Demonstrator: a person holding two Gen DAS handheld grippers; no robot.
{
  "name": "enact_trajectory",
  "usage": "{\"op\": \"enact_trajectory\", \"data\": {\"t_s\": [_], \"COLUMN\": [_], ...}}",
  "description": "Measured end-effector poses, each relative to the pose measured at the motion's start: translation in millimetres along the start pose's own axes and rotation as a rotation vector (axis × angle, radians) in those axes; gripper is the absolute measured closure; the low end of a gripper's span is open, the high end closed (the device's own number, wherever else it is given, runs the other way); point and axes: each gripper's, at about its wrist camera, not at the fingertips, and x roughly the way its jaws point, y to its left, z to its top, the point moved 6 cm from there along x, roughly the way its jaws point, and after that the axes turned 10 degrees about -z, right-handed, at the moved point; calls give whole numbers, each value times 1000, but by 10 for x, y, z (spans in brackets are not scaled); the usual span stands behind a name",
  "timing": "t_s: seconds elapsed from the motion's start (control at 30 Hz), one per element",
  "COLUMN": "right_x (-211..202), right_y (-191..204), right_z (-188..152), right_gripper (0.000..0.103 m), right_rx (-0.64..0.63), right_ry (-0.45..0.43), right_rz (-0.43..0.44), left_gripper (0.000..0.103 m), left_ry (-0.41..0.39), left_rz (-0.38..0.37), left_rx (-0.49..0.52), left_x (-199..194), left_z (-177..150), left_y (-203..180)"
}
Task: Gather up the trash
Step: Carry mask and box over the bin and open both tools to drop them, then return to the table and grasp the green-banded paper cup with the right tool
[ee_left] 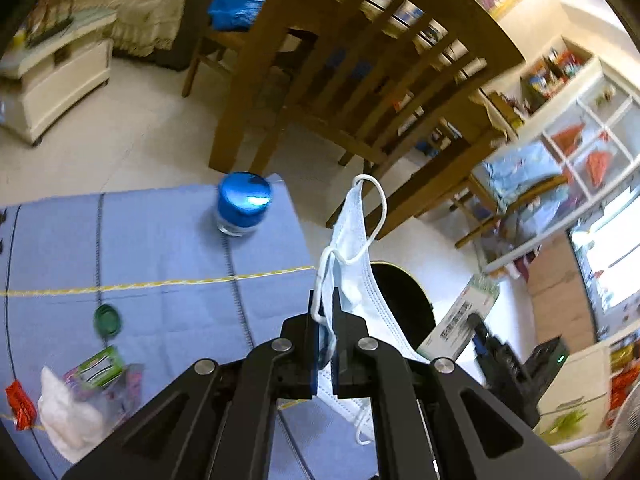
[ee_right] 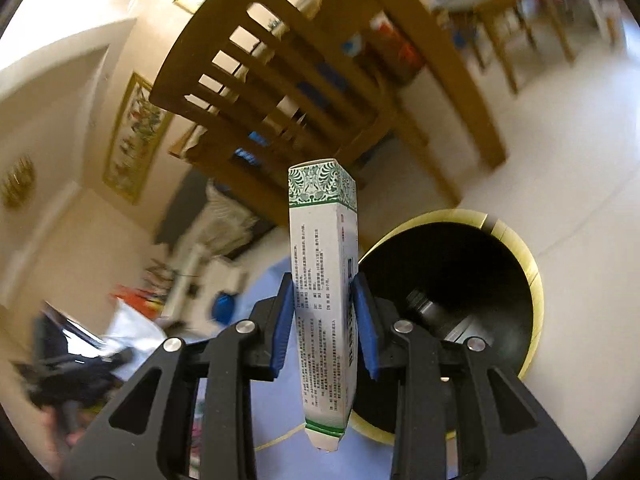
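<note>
The left tongs are closed on a face mask and the right tongs on a carton, both near the open bin, while wrappers, a tissue and a green cap remain on the counter.

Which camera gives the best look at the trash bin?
The right wrist view: the trash bin shows its open mouth and yellow rim beside the held box. The left wrist view shows only a dark sliver behind the mask.
</note>
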Motion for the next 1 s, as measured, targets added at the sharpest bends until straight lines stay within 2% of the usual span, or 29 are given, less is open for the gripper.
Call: {"op": "enact_trajectory", "data": {"t_s": [0.07,0.13,0.2,0.23,0.3,0.37,0.47,0.5,0.57,0.63,0.8,0.83,0.87,0.9,0.93,1.0], "right_x": [131,351,463,439,337,202,-46,-121,-228,-286,-341,-333,-342,-352,-362,-395], "right_y": [-55,-143,-287,-372,-504,-643,-829,-867,-960,-1035,-1143,-1133,-1122,-1093,-1060,-939], "right_z": [51,11,-45,-75,-100,-98,-65,-69,-89,-56,-46,-43,-37,-30,-25,-35], "right_gripper": [73,68,32,28,26,26,11,9,6,5,5,5,5,5,5,5], "right_rx": [-69,-106,-82,-50,-1,79,182,202,225,243,268,268,261,246,230,182], "right_ry": [-17,30,57,41,-11,-45,-115,-136,-171,-185,-183,-182,-184,-189,-194,-205], "right_rz": [-93,-162,-214,-225,-248,-217,-197,-200,-209,-220,-233,-235,-235,-235,-239,-241], "left_gripper": [100,100,100,100,100,100,100,100,94,81,78,71,54,42,23,16], "left_ry": [4,6,12,19,31,37,37,38,35,29,43,39,30,16,-13,-43], "left_rz": [17,38,50,50,59,70,73,63,52,35,11,7,14,29,65,88], "left_rx": [41,88,135,156,194,229,276,289,333,378,403,401,404,406,406,408], "left_x": [117,232,349,424,554,707,935,1008,1166,1286,1399,1365,1310,1243,1114,877], "left_z": [-28,-75,-120,-159,-219,-269,-345,-367,-412,-458,-529,-541,-556,-575,-625,-746], "left_y": [-106,-220,-334,-392,-479,-555,-678,-717,-823,-918,-981,-962,-941,-915,-873,-814]}}
